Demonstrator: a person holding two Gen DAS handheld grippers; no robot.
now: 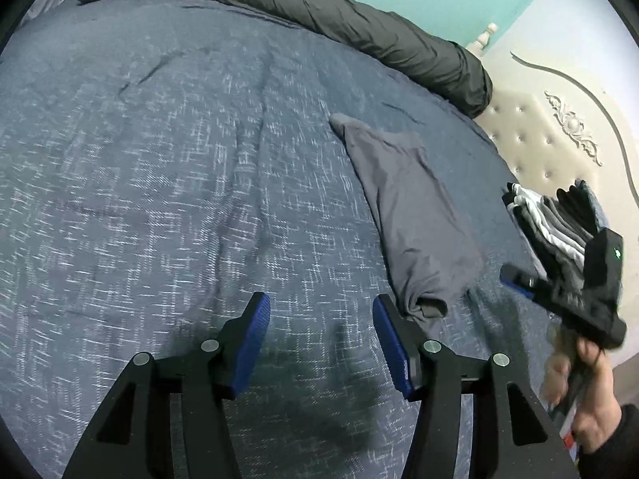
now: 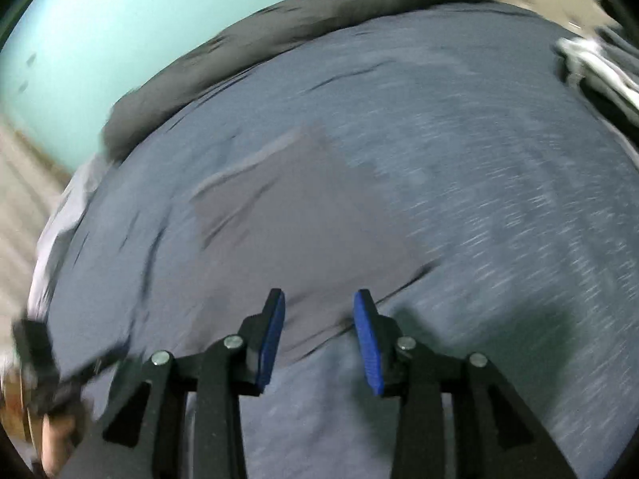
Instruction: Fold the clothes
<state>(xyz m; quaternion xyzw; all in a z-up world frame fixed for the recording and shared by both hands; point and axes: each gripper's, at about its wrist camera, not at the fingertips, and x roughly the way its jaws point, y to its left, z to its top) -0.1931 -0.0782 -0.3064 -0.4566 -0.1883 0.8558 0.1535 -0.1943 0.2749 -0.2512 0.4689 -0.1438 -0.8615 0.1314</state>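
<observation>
Bed (image 1: pixel 159 159): blue-grey flecked cover, carrying everything listed.

Shirt (image 1: pixel 407 215): grey, partly folded into a long narrow shape, lying flat toward the headboard side of the bed; one bunched end sits at the near edge, just beside the left gripper's right finger. In the right wrist view the shirt (image 2: pixel 303 215) lies straight ahead of the right gripper, its near edge between the fingers in the picture; whether anything touches it cannot be told through the blur.

Stack (image 1: pixel 559 219): folded clothes, black, grey and white, at the bed's headboard edge, apart from the shirt.

Quilt (image 1: pixel 319 12): dark roll along the far edge.

Left gripper (image 1: pixel 321 343): jaws apart, nothing between them, over bare cover.

Right gripper (image 2: pixel 319 335): jaws apart, empty. Also seen from the left wrist, blurred, in front of the stack, held by a hand (image 1: pixel 587 399).

Step in hand, as judged: between folds, both grippers free, shirt half done.

Next move calls for: each gripper pinching a corner of the near bunched end, then carrying it over toward the far end without dragging the lower layer.

View differences: left wrist alone shows the headboard (image 1: pixel 559 131) sharply, and the shirt's creases. Right wrist alone shows the left gripper (image 2: pixel 52 375), at its lower left, too blurred to read.
</observation>
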